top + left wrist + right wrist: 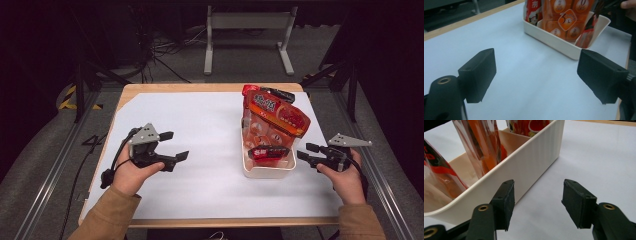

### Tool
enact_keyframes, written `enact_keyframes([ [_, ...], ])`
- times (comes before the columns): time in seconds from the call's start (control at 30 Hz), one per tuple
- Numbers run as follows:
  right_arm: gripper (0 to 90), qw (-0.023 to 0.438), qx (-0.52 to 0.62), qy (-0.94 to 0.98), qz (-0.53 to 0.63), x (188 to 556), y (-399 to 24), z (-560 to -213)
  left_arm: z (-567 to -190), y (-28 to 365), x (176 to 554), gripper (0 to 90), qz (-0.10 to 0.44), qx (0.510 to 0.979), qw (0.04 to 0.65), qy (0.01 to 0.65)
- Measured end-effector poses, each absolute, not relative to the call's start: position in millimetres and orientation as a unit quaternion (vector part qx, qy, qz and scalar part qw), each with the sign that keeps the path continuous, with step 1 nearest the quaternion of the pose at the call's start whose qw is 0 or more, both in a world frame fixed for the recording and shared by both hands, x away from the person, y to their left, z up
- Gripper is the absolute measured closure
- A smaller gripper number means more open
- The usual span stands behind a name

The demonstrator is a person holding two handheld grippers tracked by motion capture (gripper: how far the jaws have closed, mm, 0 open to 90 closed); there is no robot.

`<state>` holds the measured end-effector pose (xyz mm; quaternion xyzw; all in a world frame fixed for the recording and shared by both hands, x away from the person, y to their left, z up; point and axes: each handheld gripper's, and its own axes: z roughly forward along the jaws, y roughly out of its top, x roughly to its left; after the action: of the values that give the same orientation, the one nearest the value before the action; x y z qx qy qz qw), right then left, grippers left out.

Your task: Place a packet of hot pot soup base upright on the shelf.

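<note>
White plastic bin (pixel 267 171) on the right half of the table (pixel 200 87), upright on a white sheet (pixel 200 150), packed with orange and red snack packets (pixel 275 117) leaning toward the far edge; one small red packet (pixel 267 151) at the near end of the bin. Right gripper (pixel 303 151) just beside the bin's near right corner, apart from it, jaws wide open and empty, pointing left toward the bin wall. In the right gripper view, same gripper (pixel 536 202) level above the sheet, bin wall (pixel 524 167) just ahead of one jaw, no contact visible, clear orange packets (pixel 484 147) standing inside. Left gripper (pixel 175 145) over the bare left half of the sheet, well apart from the bin, jaws spread wide, nothing between them, pointing right. In the left gripper view, open gap (pixel 536 72) over bare sheet, bin (pixel 564 45) farther off at upper right with packets (pixel 564 17) upright in it. Tan sleeves (pixel 107 217) at the bottom edge of the high view.
</note>
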<state>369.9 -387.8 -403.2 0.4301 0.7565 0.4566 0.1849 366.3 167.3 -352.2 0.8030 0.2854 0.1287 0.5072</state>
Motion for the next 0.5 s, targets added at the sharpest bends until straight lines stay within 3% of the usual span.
enact_keyframes([
  [0.5,38.0,0.192,0.431,0.753,0.459,370.8,-386.3,-405.4,-394.2,211.3,355.5,15.4,0.148,0.791,0.497,0.325],
])
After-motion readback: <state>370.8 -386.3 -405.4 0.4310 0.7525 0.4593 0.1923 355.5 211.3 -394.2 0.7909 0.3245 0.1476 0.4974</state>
